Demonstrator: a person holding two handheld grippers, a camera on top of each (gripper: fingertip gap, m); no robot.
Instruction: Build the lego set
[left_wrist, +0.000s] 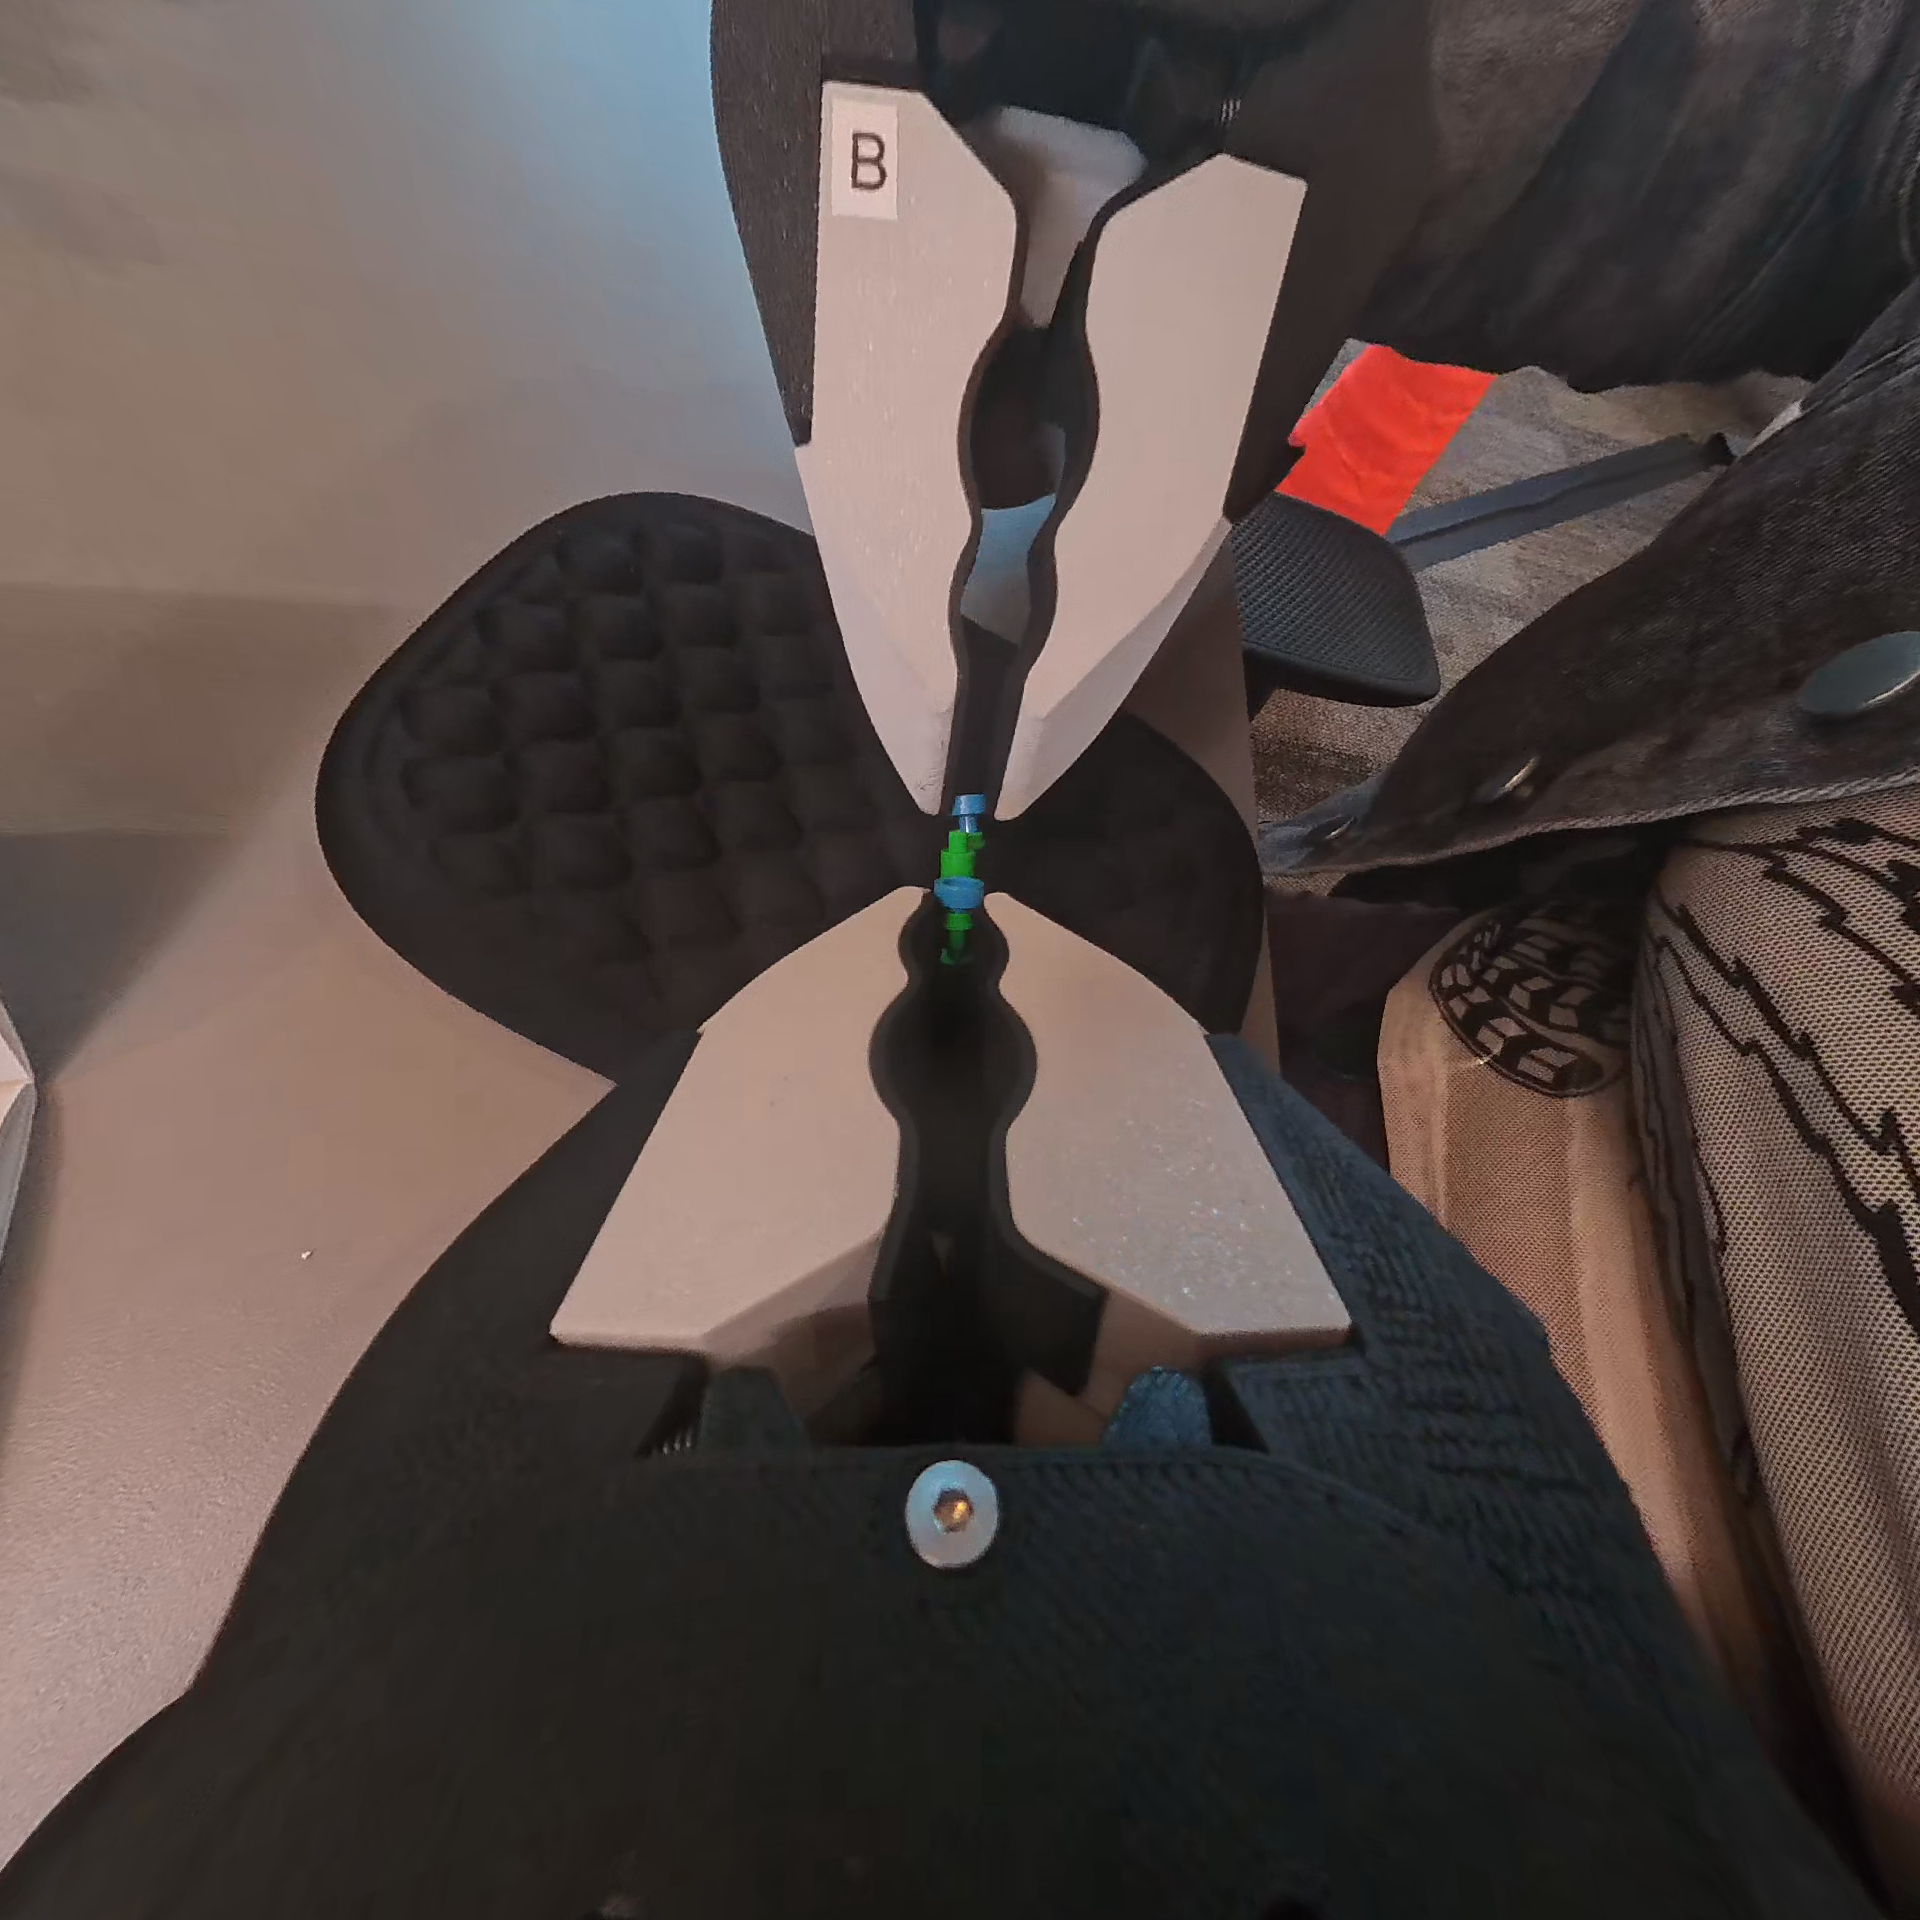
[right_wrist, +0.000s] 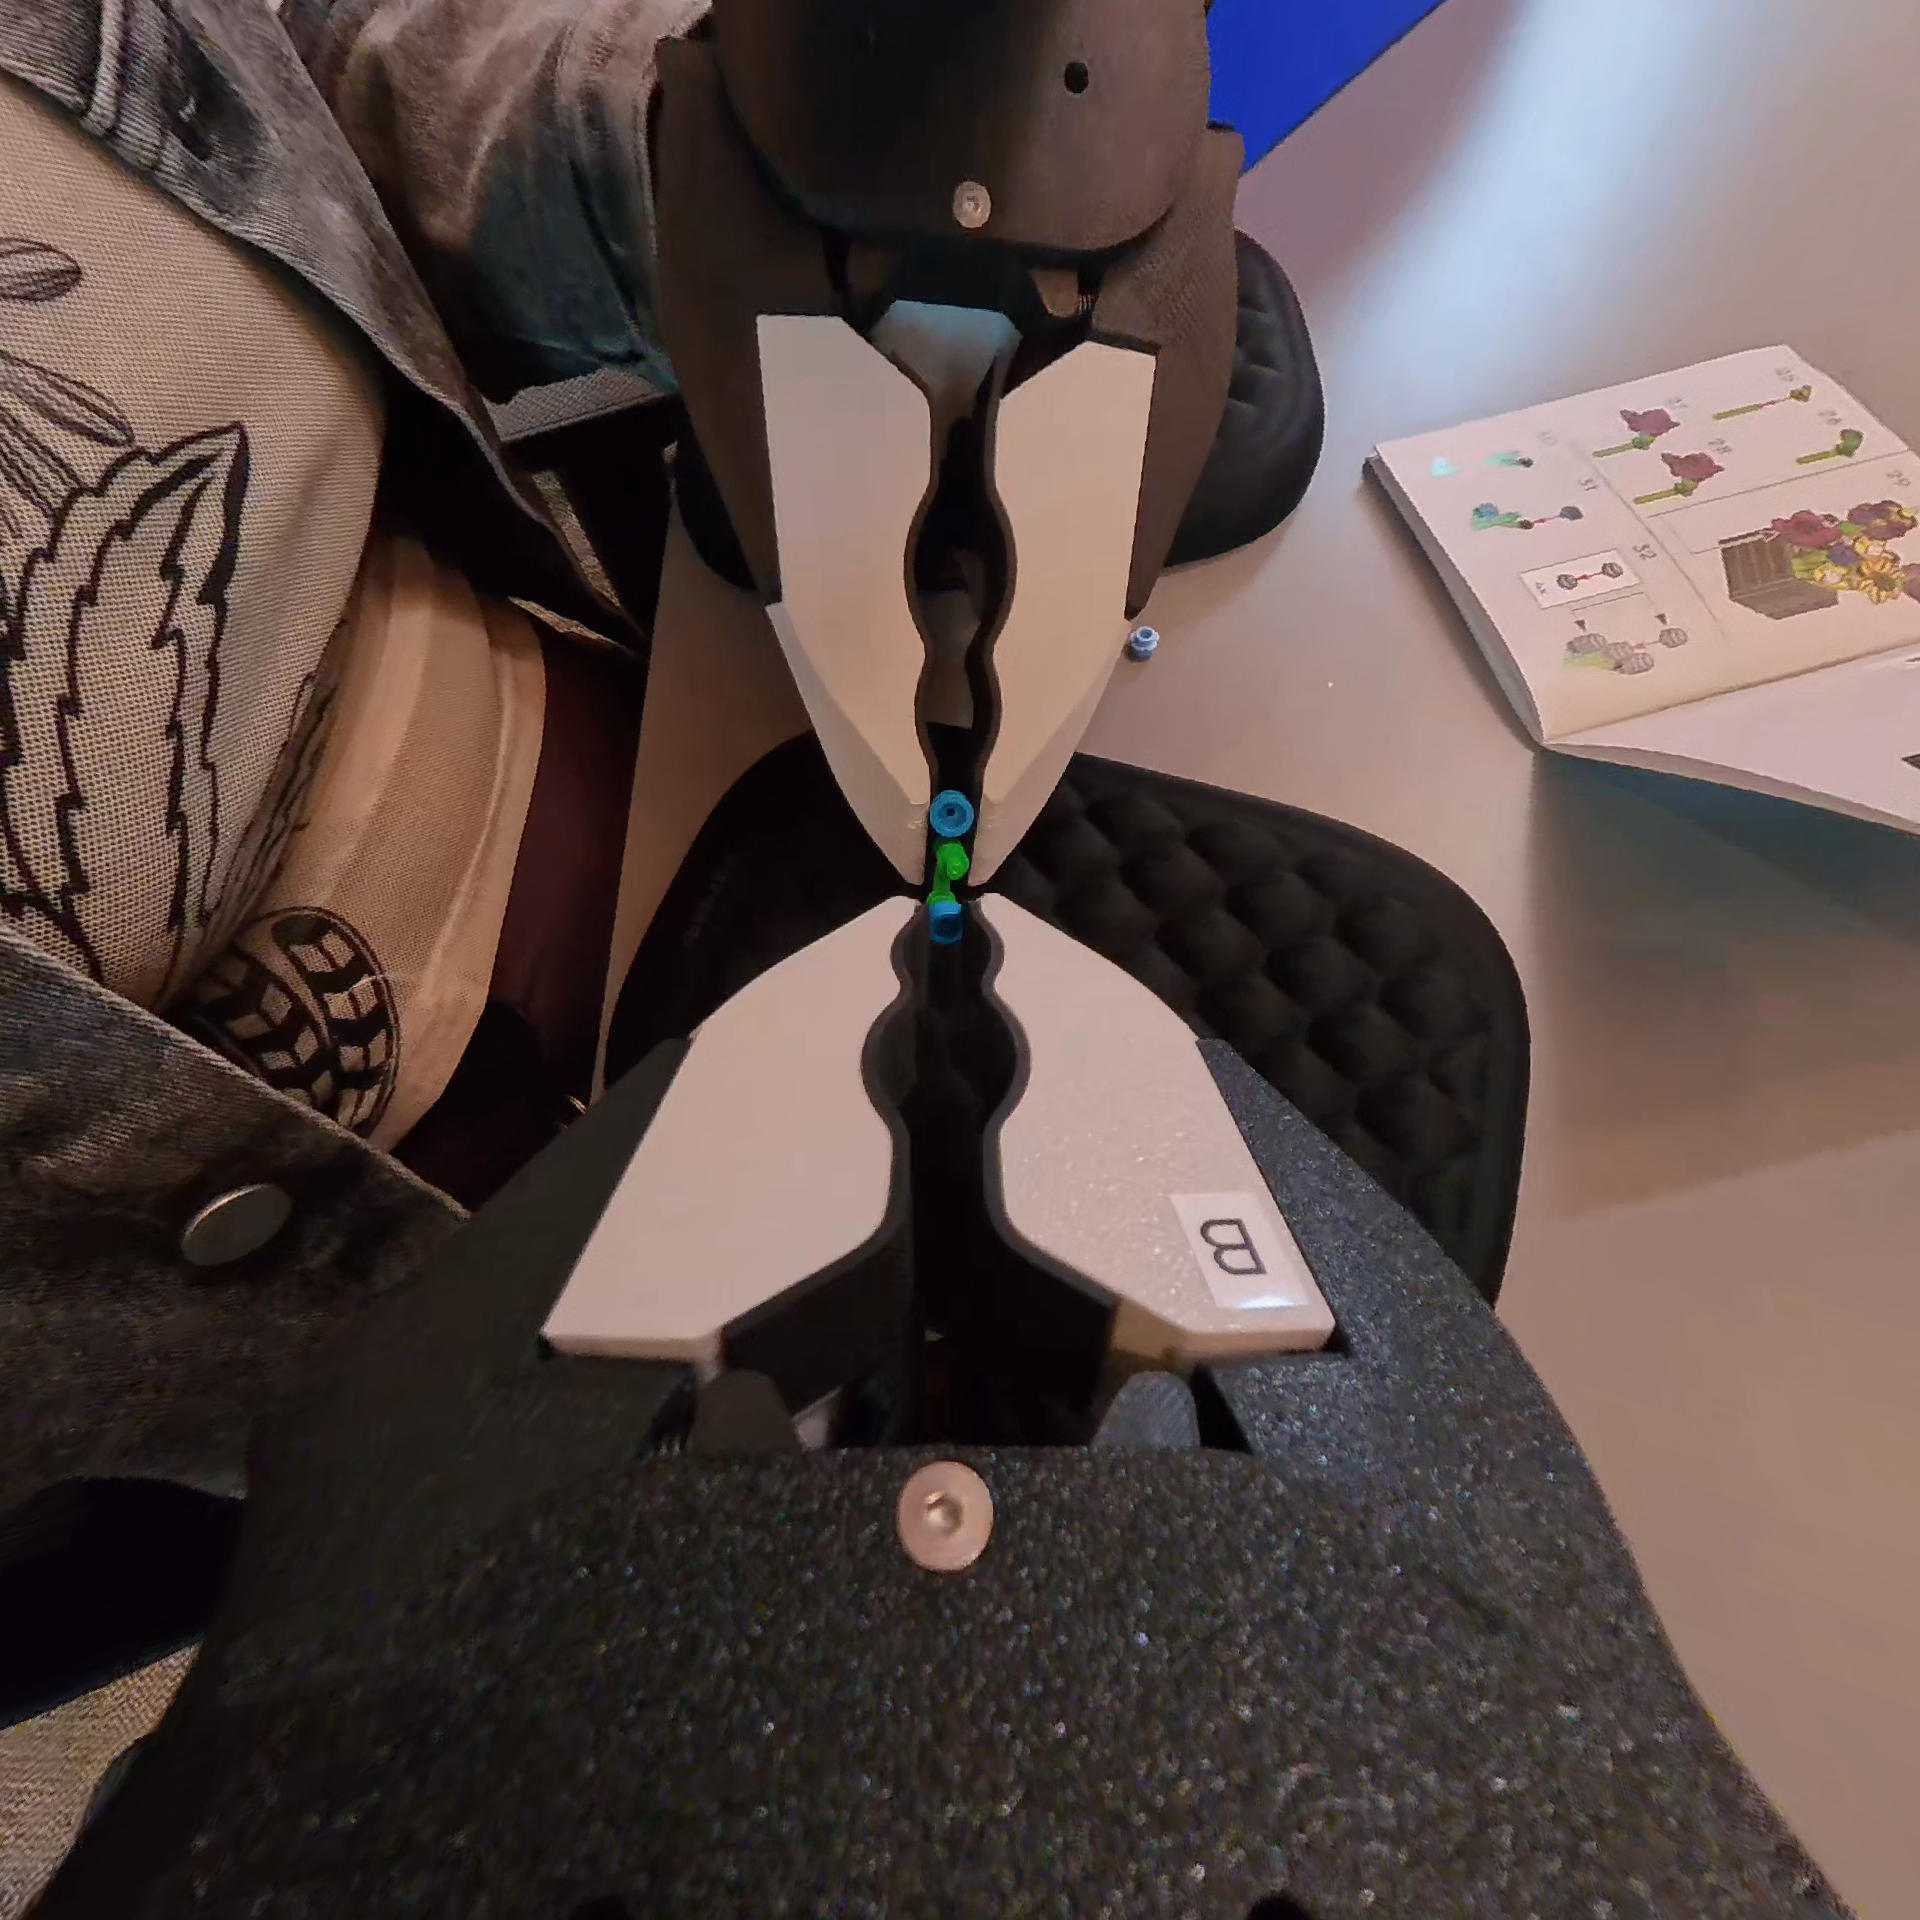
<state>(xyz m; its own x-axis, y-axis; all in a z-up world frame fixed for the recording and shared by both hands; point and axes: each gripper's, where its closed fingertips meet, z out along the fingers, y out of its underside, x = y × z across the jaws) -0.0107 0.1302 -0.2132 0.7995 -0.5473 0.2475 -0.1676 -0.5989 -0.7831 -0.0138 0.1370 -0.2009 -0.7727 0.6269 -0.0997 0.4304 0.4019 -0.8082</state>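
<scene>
A tiny lego stem (left_wrist: 957, 862) of green parts with a blue round piece at each end is held in the air between both grippers, tip to tip. My left gripper (left_wrist: 956, 900) is shut on the near end, at one blue piece (left_wrist: 956, 890). My right gripper (left_wrist: 971, 808) comes from above and is shut on the other blue piece (left_wrist: 968, 804). In the right wrist view my right gripper (right_wrist: 948, 906) pinches the near blue piece (right_wrist: 945, 923). The green stem (right_wrist: 950, 862) runs from it to the left gripper (right_wrist: 951, 831).
An open instruction booklet (right_wrist: 1662, 582) lies on the grey table (right_wrist: 1714, 1039) at the right. A loose pale blue stud (right_wrist: 1143, 641) lies on the table beside the left gripper. A black quilted pad (left_wrist: 623, 748) lies under the grippers. A person's jacket and patterned shirt (right_wrist: 187, 644) are close by. The grippers are tip to tip, or close to it.
</scene>
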